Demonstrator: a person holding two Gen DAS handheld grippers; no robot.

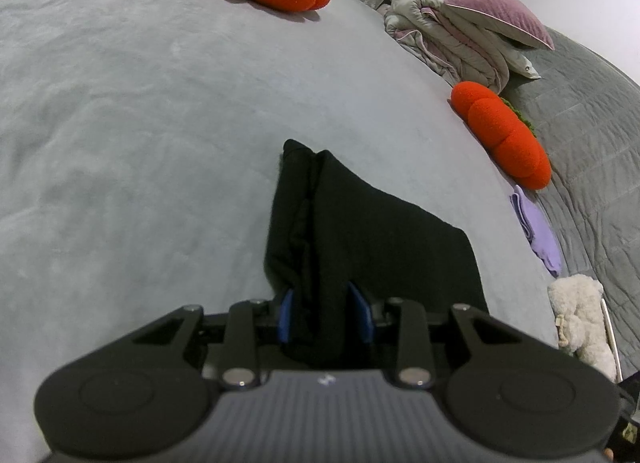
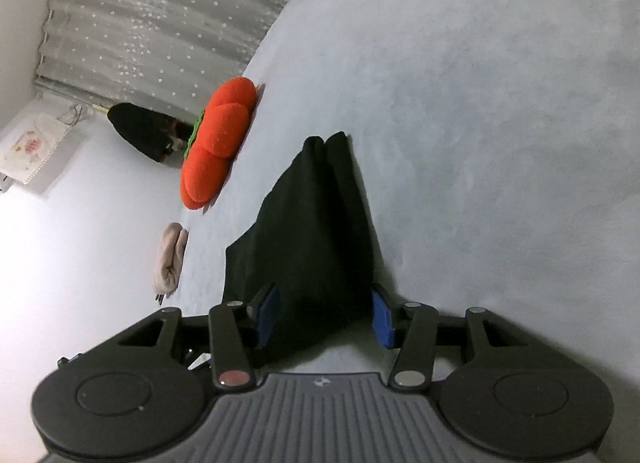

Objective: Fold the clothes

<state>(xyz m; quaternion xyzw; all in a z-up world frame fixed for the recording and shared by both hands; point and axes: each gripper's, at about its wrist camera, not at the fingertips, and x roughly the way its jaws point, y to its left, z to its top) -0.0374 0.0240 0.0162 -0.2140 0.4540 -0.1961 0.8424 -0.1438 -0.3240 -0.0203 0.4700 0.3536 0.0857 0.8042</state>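
Both claws flank black garment (image 1: 360, 231) edges; bedspread (image 1: 120, 103) open beyond.

Soft, dim indoor light, faint shadows, strong fisheye bending at the edges, overexposed white at lower left.

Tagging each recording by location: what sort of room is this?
Most likely a bedroom: a wide grey bedspread, a bundled quilt with a purple pillow at its far edge, and star-patterned curtains behind.
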